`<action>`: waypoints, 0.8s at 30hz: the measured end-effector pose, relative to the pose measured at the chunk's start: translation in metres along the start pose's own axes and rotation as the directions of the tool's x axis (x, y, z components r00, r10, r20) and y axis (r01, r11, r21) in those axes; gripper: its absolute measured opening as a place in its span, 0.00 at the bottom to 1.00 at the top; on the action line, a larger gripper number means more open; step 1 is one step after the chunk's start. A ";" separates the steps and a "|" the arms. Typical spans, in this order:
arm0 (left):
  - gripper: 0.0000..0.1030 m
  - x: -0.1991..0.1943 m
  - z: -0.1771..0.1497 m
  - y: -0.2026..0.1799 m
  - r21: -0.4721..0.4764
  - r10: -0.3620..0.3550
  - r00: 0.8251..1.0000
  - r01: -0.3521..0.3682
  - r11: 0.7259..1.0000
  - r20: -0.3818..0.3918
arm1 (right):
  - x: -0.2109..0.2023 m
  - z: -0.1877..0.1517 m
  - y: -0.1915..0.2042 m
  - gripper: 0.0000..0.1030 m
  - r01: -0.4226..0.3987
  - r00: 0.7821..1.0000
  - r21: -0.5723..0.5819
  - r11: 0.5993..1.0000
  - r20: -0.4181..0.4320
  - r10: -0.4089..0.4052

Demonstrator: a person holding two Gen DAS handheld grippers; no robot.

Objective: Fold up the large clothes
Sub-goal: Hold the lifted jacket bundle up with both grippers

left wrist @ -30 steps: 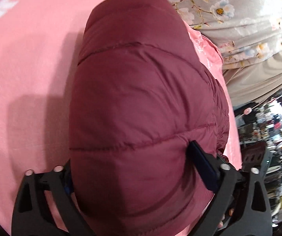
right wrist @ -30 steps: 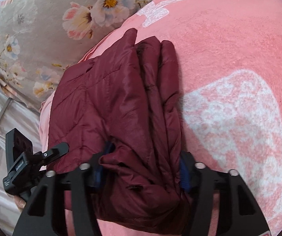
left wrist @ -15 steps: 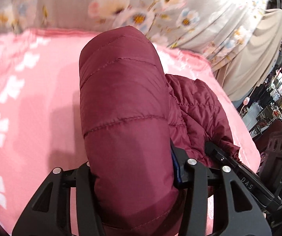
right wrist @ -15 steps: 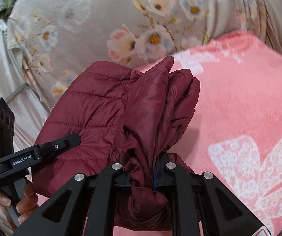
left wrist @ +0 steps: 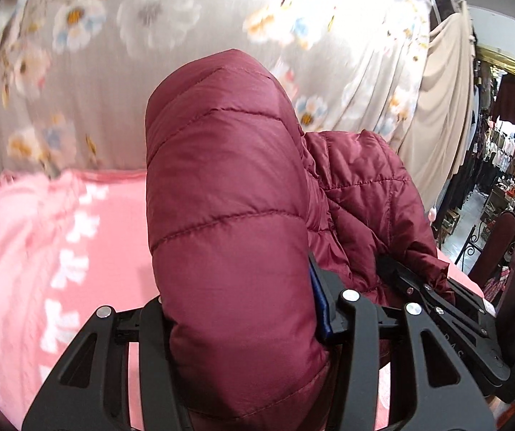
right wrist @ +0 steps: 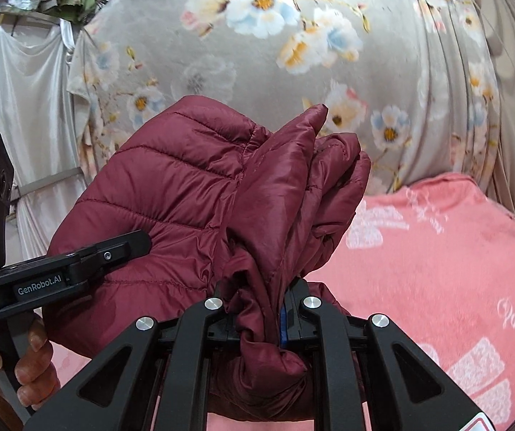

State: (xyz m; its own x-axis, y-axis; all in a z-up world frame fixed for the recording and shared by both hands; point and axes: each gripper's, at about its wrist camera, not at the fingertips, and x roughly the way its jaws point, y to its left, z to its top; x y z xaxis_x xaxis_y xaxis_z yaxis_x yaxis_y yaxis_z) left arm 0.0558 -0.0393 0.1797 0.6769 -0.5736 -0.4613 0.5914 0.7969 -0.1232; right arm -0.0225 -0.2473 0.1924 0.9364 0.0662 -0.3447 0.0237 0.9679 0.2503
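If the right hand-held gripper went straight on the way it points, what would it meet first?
Beyond the maroon puffer jacket it already clamps, the right hand-held gripper would probably meet the hanging floral cloth behind the pink blanket; depth is unclear.

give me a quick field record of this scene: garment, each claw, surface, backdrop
garment: maroon puffer jacket, bunched, lifted off the bed
left claw: closed on a thick padded fold of the jacket
right claw: pinched tight on gathered thin layers of the jacket
surface: pink blanket with white print, below the jacket
backdrop: grey floral curtain
hand: holds the left claw's handle, seen in the right wrist view
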 end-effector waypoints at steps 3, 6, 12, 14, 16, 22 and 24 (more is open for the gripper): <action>0.44 -0.015 0.009 0.004 0.025 0.015 0.999 -0.016 1.000 0.048 | 0.000 0.014 0.010 0.13 -0.012 0.999 -0.020 1.000 0.036 0.013; 0.44 -0.025 0.020 0.009 0.036 0.027 0.996 -0.030 0.999 0.090 | 0.000 0.025 0.019 0.13 -0.023 0.998 -0.036 0.999 0.061 0.025; 0.44 -0.041 0.038 0.023 0.053 0.048 0.985 -0.058 0.997 0.163 | 0.010 0.046 0.039 0.13 -0.048 0.993 -0.084 0.995 0.104 0.057; 0.44 -0.043 0.044 0.030 0.055 0.051 0.981 -0.062 0.997 0.185 | 0.016 0.053 0.047 0.13 -0.059 0.991 -0.104 0.993 0.118 0.071; 0.44 -0.046 0.052 0.040 0.058 0.051 0.976 -0.064 0.996 0.211 | 0.021 0.059 0.055 0.13 -0.072 0.988 -0.120 0.990 0.129 0.088; 0.45 -0.043 0.068 0.073 0.058 0.046 0.962 -0.063 0.996 0.270 | 0.046 0.069 0.074 0.13 -0.113 0.980 -0.164 0.980 0.141 0.137; 0.45 -0.038 0.071 0.085 0.053 0.045 0.958 -0.063 0.997 0.285 | 0.059 0.071 0.079 0.13 -0.133 0.977 -0.170 0.976 0.141 0.158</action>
State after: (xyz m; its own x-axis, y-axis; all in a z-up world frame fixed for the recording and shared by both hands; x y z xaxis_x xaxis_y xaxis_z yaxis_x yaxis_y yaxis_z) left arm 0.1118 0.0367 0.2489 0.7997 -0.5671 -0.1972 0.5701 0.8202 -0.0469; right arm 0.0595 -0.1837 0.2560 0.9683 0.1831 -0.1701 -0.1609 0.9775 0.1364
